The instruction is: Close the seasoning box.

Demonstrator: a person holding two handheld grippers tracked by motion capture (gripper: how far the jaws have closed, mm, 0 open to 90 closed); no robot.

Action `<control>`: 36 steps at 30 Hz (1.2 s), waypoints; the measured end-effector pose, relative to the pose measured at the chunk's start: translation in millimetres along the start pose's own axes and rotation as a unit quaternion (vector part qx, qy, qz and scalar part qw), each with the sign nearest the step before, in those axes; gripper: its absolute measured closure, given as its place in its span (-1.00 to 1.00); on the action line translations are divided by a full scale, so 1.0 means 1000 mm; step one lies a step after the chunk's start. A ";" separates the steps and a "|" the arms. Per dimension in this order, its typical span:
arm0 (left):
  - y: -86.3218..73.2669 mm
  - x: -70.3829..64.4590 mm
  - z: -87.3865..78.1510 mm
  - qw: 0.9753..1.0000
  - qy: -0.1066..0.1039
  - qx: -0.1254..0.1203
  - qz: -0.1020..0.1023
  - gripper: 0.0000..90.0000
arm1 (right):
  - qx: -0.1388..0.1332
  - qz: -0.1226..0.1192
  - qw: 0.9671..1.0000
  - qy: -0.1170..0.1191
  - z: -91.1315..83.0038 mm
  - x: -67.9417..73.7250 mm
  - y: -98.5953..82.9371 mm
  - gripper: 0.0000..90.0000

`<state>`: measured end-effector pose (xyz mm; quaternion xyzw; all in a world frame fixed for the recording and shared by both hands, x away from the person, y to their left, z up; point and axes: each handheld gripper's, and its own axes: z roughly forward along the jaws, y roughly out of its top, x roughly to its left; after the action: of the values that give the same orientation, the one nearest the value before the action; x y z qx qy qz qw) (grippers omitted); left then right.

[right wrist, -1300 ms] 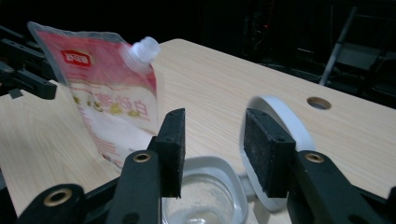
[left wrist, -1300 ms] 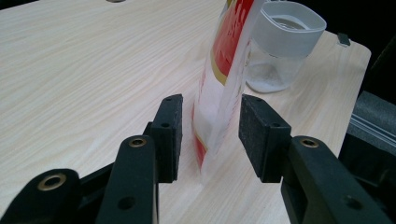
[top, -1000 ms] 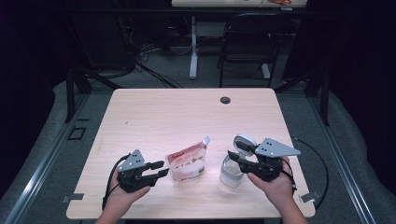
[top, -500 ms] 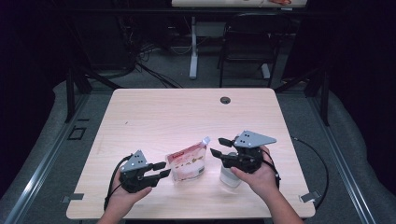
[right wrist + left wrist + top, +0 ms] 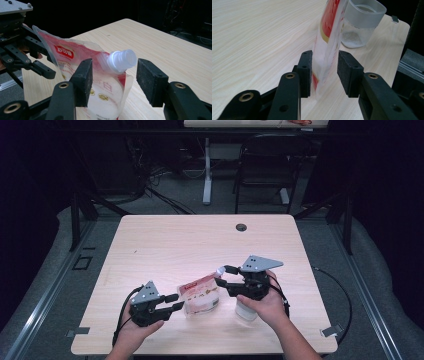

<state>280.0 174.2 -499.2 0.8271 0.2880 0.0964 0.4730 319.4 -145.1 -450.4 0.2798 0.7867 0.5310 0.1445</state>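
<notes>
Surface: pale wood-grain table [image 5: 165, 245] on a grey floor, dark room behind; round black grommet [image 5: 241, 227] near the far edge.
Left gripper [image 5: 173, 302]: nearest the near edge, left of centre, held in a hand [image 5: 134, 331]. Jaws released, set either side of the pouch's near-left edge. In the left gripper view the left pad [image 5: 305, 71] sits just beside the film; contact cannot be told. The right pad stands apart from it.
Pouch: red-and-white clear plastic spouted pouch [image 5: 200, 295], standing near the near edge about mid-width, tilted, between the two grippers. Whitish contents show in its lower part in the right gripper view.
Jar: clear glass jar with a frosted grey lid [image 5: 361, 23], standing just right of the pouch toward the near-right corner, largely under the right hand [image 5: 262, 302] in the high view. White powder lies on its bottom.
Right gripper [image 5: 223, 274]: above the pouch's top-right corner. Jaws released, wide apart.
Spout: white screw cap [image 5: 122, 60] on the pouch's far corner, lying between the right gripper's pads, touching neither.
</notes>
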 end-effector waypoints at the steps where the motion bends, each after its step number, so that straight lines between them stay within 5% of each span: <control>1: 0.000 -0.001 0.000 1.000 -0.002 -0.001 -0.002 0.45 | 0.000 0.000 1.000 0.000 0.000 0.000 0.000 0.05; 18: 0.001 -0.004 0.000 1.000 0.000 -0.005 0.027 0.83 | 0.007 -0.001 1.000 0.005 0.005 0.001 0.001 0.15; 36: 0.003 -0.001 -0.002 1.000 0.019 -0.013 0.021 1.00 | 0.021 -0.011 1.000 0.003 -0.007 0.009 0.000 0.32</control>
<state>279.3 174.1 -495.1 0.8250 0.2782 0.1257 0.4756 308.5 -145.3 -447.4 0.2720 0.8013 0.5136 0.1420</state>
